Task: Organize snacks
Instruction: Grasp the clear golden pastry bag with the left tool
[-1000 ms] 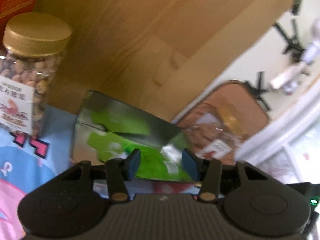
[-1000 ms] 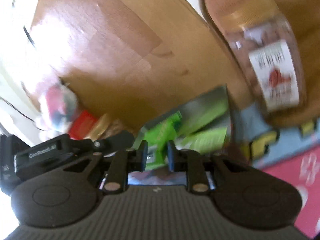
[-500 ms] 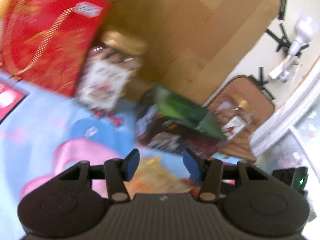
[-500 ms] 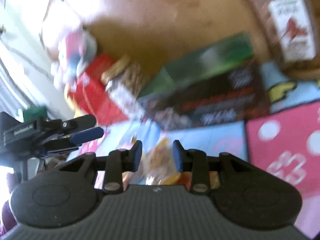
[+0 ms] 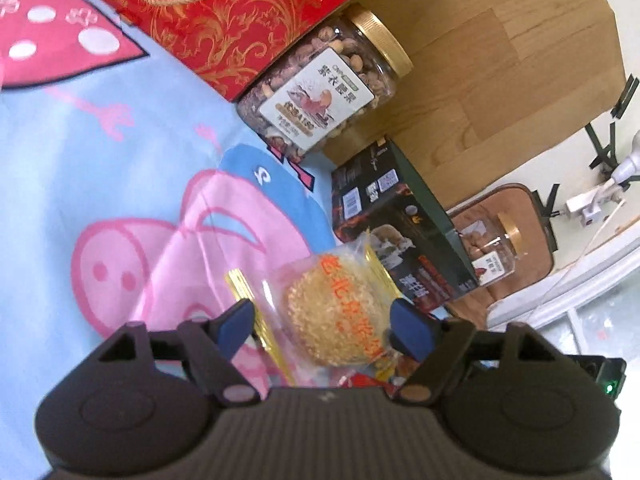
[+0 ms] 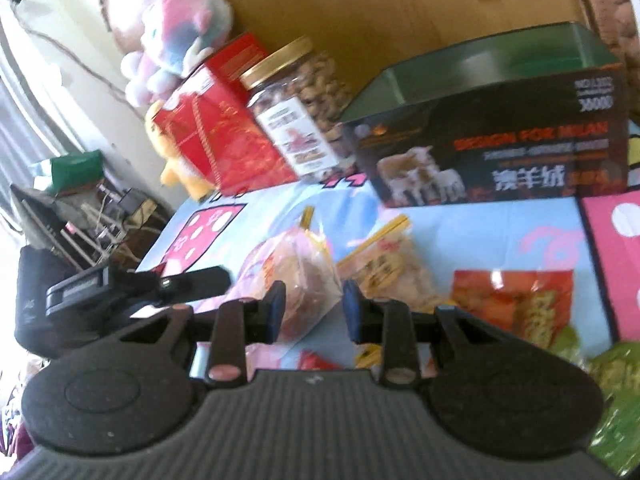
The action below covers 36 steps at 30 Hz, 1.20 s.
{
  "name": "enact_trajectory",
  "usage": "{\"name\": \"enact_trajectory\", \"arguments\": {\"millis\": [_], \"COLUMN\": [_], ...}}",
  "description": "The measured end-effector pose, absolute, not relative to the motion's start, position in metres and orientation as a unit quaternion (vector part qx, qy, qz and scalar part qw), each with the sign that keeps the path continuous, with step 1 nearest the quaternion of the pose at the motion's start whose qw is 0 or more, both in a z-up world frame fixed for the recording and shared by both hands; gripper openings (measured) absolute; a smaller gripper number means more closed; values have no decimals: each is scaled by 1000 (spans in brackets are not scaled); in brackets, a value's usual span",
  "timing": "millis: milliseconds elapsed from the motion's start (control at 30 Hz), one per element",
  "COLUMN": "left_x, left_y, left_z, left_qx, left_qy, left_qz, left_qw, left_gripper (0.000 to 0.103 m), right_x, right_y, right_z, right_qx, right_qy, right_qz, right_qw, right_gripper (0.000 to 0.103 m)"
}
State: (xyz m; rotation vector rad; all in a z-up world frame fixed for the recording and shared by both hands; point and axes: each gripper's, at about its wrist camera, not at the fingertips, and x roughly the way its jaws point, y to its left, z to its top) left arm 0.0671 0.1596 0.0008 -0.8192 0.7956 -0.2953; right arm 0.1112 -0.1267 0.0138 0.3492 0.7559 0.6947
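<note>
**Inspector:** Left gripper [image 5: 324,330]: jaws opening, spread wide. A clear-wrapped round cake [image 5: 338,316] lies between them on the cartoon sheet [image 5: 80,152]. The pads do not press it; nothing is grasped.

**Clerk:** And the right?

**Inspector:** Right gripper [image 6: 314,310]: jaws closing, a narrow gap remaining. A wrapped cake [image 6: 296,280] sits in line with the gap. The view is blurred, so contact appears absent, but I would not swear to it. I record it as not gripping.

**Clerk:** Where do the snacks stand?

**Inspector:** Loose ones lie on the sheet near the grippers: a second wrapped cake [image 6: 390,270] just beside the first, an orange packet [image 6: 516,304] to the right, a green packet [image 6: 616,400] at the right edge. Behind them a dark carton [image 6: 492,160] with an open green top stands against a cardboard wall [image 5: 480,60]. A nut jar [image 5: 324,88] with a gold lid stands between the carton and a red gift box [image 5: 236,12]. A second nut jar [image 5: 492,254] stands beyond the carton, on a brown pad [image 5: 536,208].

**Clerk:** Anything else?

**Inspector:** A plush toy [image 6: 176,40] rests behind the red box.
</note>
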Motion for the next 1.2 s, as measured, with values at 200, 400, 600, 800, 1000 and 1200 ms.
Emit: {"name": "enact_trajectory", "arguments": {"millis": [200,400,600,800,1000,1200], "left_x": [65,65,47,53,32,-17], "left_y": [154,155,174,155,159,170], "left_z": [3,3,-4,-7,0,17], "left_qx": [-387,-396,-436,-407,-398,-358], "left_qy": [371,365,358,373,376,375], "left_qz": [-134,-138,-122,-124,-116,-96], "left_qw": [834,831,817,824,829,850], "left_gripper": [58,58,70,49,45,45], "right_x": [106,108,114,106,71,27], "right_y": [-114,-119,-137,-137,-125,-101], "right_z": [16,11,-4,-11,9,16], "right_qx": [143,155,225,262,217,143], "right_qy": [346,354,380,400,386,390], "right_qz": [323,301,299,315,336,397], "right_qw": [869,872,846,820,831,818], "right_gripper": [17,16,17,17,16,16]}}
